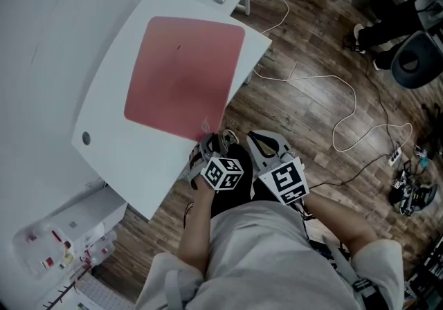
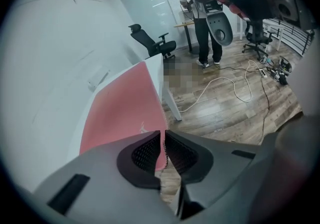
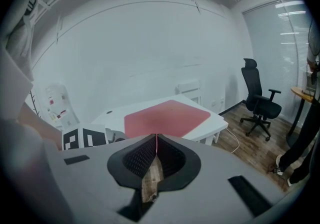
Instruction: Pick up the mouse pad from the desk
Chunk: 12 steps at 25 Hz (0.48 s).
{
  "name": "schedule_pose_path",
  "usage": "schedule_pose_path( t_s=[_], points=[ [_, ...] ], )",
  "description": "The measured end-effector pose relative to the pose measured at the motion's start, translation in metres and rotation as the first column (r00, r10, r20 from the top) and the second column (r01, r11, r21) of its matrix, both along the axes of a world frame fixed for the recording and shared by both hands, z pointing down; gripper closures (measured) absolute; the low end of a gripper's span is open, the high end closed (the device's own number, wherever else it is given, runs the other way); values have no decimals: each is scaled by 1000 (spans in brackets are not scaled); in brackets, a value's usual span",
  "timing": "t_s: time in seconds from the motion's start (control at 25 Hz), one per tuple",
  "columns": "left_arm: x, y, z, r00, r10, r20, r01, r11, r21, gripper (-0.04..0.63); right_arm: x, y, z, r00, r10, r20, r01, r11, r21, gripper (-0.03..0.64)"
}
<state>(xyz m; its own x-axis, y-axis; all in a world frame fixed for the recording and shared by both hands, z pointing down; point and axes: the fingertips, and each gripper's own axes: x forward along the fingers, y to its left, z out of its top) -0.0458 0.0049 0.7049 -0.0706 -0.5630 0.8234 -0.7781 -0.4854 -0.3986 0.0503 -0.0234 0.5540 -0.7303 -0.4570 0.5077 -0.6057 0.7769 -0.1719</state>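
A red mouse pad (image 1: 185, 77) lies flat on the white desk (image 1: 111, 156), and its near right corner reaches the desk's edge. My left gripper (image 1: 211, 144) sits at that corner. In the left gripper view the jaws (image 2: 163, 135) are closed, with the thin edge of the mouse pad (image 2: 122, 113) pinched between the pads. My right gripper (image 1: 257, 141) hangs just right of the left one, off the desk and over the floor. Its jaws (image 3: 156, 140) are shut with nothing between them, and they point toward the mouse pad (image 3: 165, 116) across the desk.
A white cable (image 1: 346, 108) loops over the wooden floor to the right of the desk, ending at a power strip (image 1: 394, 156). A black office chair (image 3: 257, 95) stands beyond the desk. A person (image 2: 207, 33) stands further off. White shelving (image 1: 62, 232) is near left.
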Motion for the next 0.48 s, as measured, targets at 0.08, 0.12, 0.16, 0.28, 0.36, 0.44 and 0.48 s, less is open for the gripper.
schedule_pose_path(
  t_s=[0.08, 0.12, 0.16, 0.28, 0.36, 0.44, 0.48],
  points=[
    [2, 1, 8, 1000, 17, 11, -16, 999, -39, 517, -2, -2, -1, 1000, -4, 3, 4, 1000, 2, 577],
    [2, 1, 11, 999, 25, 27, -23, 999, -46, 496, -3, -2, -1, 1000, -6, 4, 6, 1000, 2, 577],
    [1, 1, 12, 999, 31, 45, -29, 999, -45, 477, -3, -2, -1, 1000, -7, 6, 7, 1000, 1, 577],
    [0, 1, 15, 997, 37, 71, -34, 998, -43, 460, 0, -2, 1, 1000, -8, 7, 8, 1000, -3, 577],
    [0, 1, 17, 995, 47, 86, -43, 998, -46, 456, 4, 0, 2, 1000, -3, 4, 3, 1000, -6, 577],
    [0, 2, 19, 993, 59, 107, -54, 997, -49, 448, 7, 1, 3, 1000, 0, 3, 0, 1000, -9, 577],
    [0, 2, 20, 991, 63, 116, -57, 997, -51, 446, 8, 2, 3, 1000, 1, 3, -1, 1000, -11, 577]
  ],
)
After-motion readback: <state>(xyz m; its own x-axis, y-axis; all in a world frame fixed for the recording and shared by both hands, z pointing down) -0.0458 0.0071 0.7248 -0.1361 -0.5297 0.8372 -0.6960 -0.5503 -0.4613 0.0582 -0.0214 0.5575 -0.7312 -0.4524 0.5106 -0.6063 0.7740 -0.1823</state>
